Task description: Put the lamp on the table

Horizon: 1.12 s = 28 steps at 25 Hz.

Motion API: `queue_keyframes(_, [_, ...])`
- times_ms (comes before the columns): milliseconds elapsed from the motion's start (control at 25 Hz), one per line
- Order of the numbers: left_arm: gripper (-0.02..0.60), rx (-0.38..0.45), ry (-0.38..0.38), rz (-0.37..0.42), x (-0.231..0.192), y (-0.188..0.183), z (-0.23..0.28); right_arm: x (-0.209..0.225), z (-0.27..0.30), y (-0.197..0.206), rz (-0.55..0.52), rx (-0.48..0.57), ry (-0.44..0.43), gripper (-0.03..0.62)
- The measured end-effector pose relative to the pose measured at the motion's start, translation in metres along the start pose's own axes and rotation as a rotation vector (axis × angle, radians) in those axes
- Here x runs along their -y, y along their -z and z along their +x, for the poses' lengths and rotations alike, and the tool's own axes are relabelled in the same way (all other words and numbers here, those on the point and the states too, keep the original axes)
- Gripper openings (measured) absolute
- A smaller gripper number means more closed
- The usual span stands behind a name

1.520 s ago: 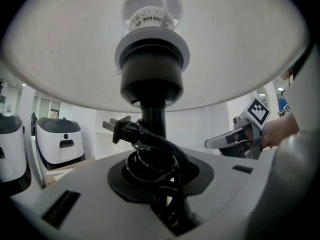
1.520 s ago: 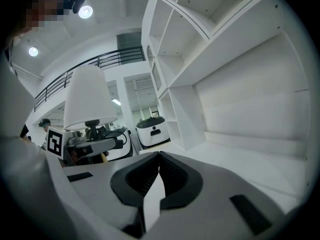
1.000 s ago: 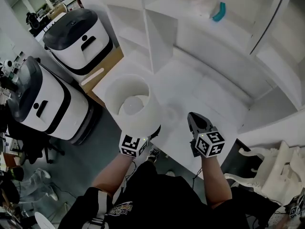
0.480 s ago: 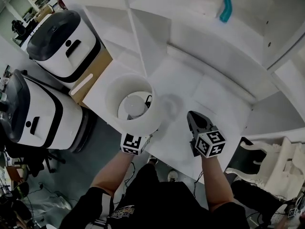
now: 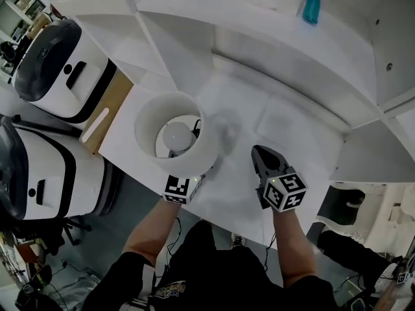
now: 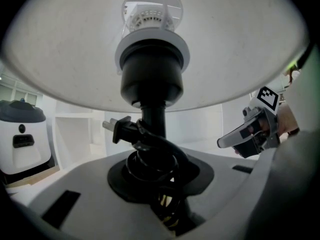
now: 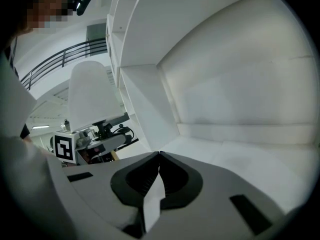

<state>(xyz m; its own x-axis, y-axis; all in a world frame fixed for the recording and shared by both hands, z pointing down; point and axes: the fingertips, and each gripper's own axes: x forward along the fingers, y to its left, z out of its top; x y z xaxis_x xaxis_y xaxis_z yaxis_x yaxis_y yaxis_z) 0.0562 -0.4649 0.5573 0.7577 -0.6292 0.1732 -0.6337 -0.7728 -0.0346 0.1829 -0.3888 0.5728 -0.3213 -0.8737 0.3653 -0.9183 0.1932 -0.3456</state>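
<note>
Left gripper: jaws stood part-way apart, clamped on the lamp's black stem, which ran upright between them.
Lamp: carried in the left jaws by the stem. Its white drum shade sat directly above those jaws, open top towards the head camera.
Bulb: clear, above the left jaws inside the shade, seated in a black socket.
Cord: black, coiled round the stem just above the left jaws. Its plug stuck out to the left of the stem.
Right gripper: jaws closed tip to tip, with nothing between them.
Spacing: the right gripper lay to the right of the left jaws, apart from the lamp and not touching the shade.
Table: white, ahead of and below both pairs of jaws. The lamp was over its front left part.
Base contact: the shade hid the foot of the lamp, so whether it rested on the table could not be determined.
Shelving: white, beyond both pairs of jaws, with a teal object on an upper shelf.
Machines: two white-and-black units, well to the left of the left jaws, off the table.
</note>
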Motion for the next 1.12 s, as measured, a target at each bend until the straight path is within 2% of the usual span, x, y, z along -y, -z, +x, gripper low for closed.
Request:
queue_keyframes(440, [0.103, 0.017, 0.04, 0.009, -0.022, 0.01, 0.061, 0.028, 0.031, 0.005, 0.034, -0.009, 0.055, 0.025])
queue_keyframes(640, [0.103, 0.032, 0.055, 0.001, -0.032, 0.011, 0.077, 0.033, 0.043, 0.006, 0.057, -0.009, 0.074, 0.025])
queue_keyframes(1120, [0.104, 0.068, 0.072, 0.035, -0.044, 0.017, 0.115, 0.039, 0.047, 0.021, 0.098, -0.019, 0.119, 0.025])
